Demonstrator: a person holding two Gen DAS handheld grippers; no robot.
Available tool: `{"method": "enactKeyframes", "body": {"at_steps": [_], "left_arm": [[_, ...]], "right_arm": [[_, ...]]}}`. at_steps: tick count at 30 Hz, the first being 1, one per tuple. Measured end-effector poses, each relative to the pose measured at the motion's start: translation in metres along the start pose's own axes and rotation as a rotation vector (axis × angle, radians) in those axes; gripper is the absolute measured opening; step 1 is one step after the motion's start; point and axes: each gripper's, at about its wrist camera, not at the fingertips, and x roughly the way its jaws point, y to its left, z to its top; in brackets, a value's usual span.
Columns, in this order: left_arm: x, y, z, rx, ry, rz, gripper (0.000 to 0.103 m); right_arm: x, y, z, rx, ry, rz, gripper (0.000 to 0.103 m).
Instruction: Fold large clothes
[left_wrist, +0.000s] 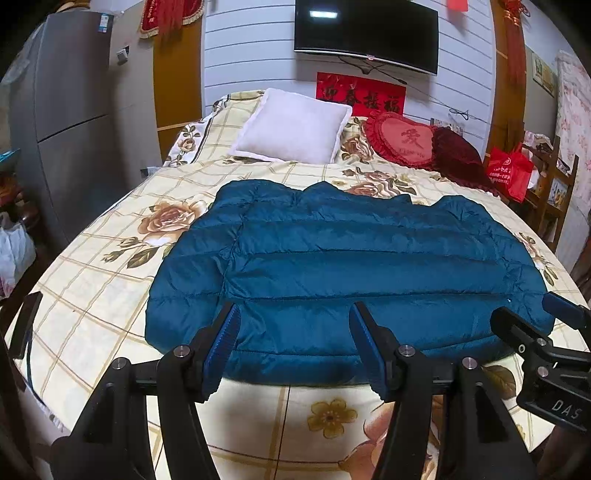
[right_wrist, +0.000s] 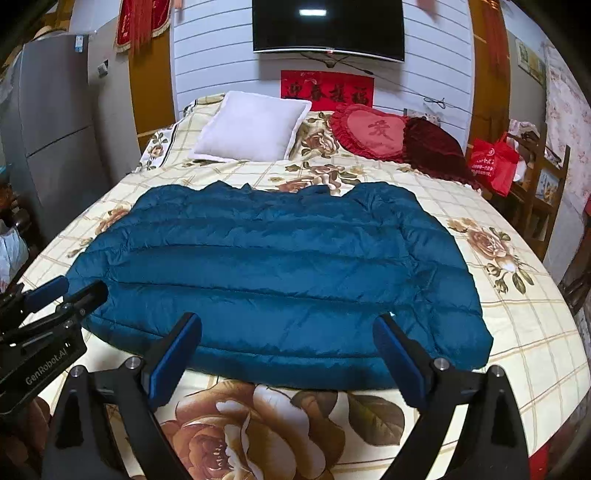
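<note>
Even indoor light from overhead, ceiling lamp glare on the black wall-mounted television screen (left_wrist: 365, 33), soft shadow under the black fingers (left_wrist: 229, 336) on the floral checked bedspread (left_wrist: 110, 280), strong fisheye bending, dark vignetted corners, sharp centre

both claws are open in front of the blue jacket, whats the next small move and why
Probably lower both claws onto the near hem and close on it. The blue puffer jacket lies spread flat on the floral bedspread, not yet folded. The left claw and right claw both hang open near that near edge, gripping nothing, so a grip on the hem would seem to come before any fold.
</note>
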Motion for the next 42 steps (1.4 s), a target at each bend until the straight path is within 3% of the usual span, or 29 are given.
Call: {"method": "enactKeyframes", "body": {"at_steps": [13,42], "left_arm": [[-0.018,-0.003,0.0,-0.002,-0.037,0.007,0.067],[-0.021,-0.012,-0.001,0.01,-0.04,0.004,0.067]], "right_arm": [[-0.016,0.001,-0.002,0.012,-0.037,0.004,0.097],[-0.016,0.002,-0.006,0.016,-0.028,0.009,0.097]]}}
